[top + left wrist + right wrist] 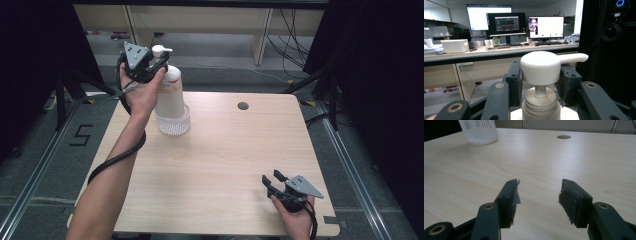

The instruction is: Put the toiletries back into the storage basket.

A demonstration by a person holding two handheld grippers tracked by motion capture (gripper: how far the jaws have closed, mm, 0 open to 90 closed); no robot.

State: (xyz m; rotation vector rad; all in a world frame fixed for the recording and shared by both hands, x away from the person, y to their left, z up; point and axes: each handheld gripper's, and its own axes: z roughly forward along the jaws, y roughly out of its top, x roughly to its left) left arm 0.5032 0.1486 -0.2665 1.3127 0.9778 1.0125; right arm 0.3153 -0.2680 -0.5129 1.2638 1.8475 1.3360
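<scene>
my left gripper (pixel 539 75) clamps the smooth white pump head (pixel 541 66) of the bottle (pixel 169 92) standing in a ribbed clear cup (pixel 173 122); my right gripper (pixel 539 195) rests spread over pale woodgrain table (pixel 549 162).

White pump bottle (pixel 169 92) with orange marks, standing in clear ribbed cup (pixel 174 124). Pale wood-grain desk (pixel 230 165). Black fingers (pixel 510 200); grey three-cornered plates.

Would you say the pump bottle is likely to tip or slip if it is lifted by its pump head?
The bottle looks tall and narrow, so it may tip once clear of the cup. The left gripper flanks only the smooth pump head, so it could slip or swing. The head's thin stem might slide down under a squeeze.
</scene>
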